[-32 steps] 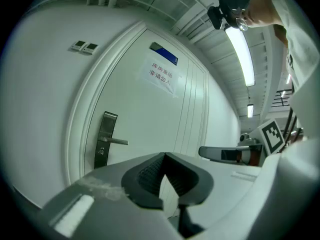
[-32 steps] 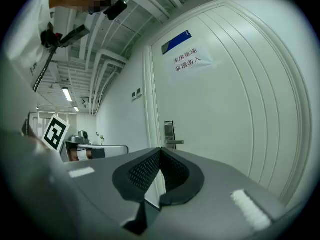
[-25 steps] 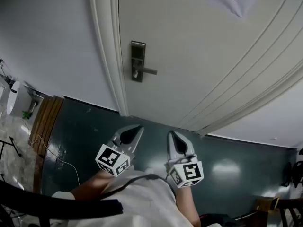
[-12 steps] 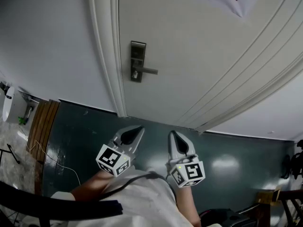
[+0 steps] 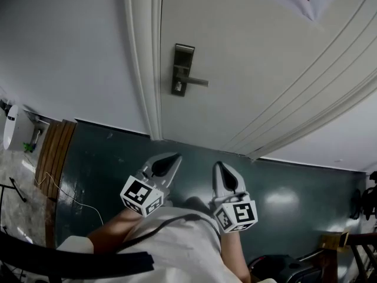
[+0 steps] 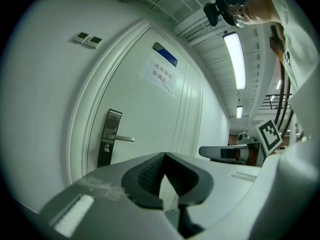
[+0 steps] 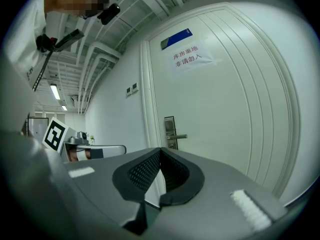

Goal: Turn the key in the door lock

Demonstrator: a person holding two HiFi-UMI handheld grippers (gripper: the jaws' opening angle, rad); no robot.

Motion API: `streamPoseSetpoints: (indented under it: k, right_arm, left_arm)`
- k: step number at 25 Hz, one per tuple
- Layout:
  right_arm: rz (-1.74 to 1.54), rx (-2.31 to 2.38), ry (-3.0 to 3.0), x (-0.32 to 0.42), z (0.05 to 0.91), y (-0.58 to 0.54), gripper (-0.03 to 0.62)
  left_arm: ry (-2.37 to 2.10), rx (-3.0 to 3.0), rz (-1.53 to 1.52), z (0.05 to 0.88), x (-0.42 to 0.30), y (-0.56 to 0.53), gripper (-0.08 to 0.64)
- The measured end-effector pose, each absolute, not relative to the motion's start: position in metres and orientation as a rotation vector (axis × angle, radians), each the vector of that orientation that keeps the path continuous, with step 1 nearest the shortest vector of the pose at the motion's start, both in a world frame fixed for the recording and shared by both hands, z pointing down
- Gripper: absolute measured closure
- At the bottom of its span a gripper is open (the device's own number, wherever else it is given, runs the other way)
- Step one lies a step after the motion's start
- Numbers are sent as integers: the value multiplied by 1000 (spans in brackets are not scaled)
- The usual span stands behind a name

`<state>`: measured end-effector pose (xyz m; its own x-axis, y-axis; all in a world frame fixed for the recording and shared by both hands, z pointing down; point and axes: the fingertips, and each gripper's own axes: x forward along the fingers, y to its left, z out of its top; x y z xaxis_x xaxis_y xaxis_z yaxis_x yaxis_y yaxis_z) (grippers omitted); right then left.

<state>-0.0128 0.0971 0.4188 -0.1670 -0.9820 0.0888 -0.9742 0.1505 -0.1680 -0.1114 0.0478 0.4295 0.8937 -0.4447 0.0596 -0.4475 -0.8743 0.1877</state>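
Note:
A white door [image 5: 247, 58] carries a metal lock plate [image 5: 182, 68] with a lever handle [image 5: 198, 81]. A small key [image 5: 176, 88] sits in the plate below the lever. My left gripper [image 5: 173, 157] and right gripper [image 5: 218, 165] hang side by side over the dark floor, well short of the door. Both are shut and hold nothing. In the left gripper view the lock plate [image 6: 110, 135] lies far ahead, left of the shut jaw tips [image 6: 164, 155]. The right gripper view has the plate [image 7: 170, 131] straight beyond its shut tips [image 7: 160, 150].
The white door frame [image 5: 144, 58] stands left of the lock, with a plain wall [image 5: 65, 52] beyond it. A paper sign [image 7: 189, 58] hangs high on the door. A wooden piece [image 5: 53, 158] and a thin cable [image 5: 76, 199] lie on the dark floor at left.
The head view has shifted, so the lock now sits a little higher and further right. Both grippers stay shut, side by side, slightly lower in the frame.

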Motion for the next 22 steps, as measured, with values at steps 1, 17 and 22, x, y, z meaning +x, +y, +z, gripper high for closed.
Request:
streamPoseSetpoints:
  k: [1,17,22]
  right_arm:
    - [-292,-1998,2354,-15,420,97,583]
    - [-339,-1889,2421,9,428,40,583]
    - [-333,-1843,2456,35,422,-1,584]
  left_arm:
    - [-681,2863,23,431,-113,47,555]
    - [-733,2847,30,431,-77,3,555]
    - [-796,2826,34,429,-56,-33,555]
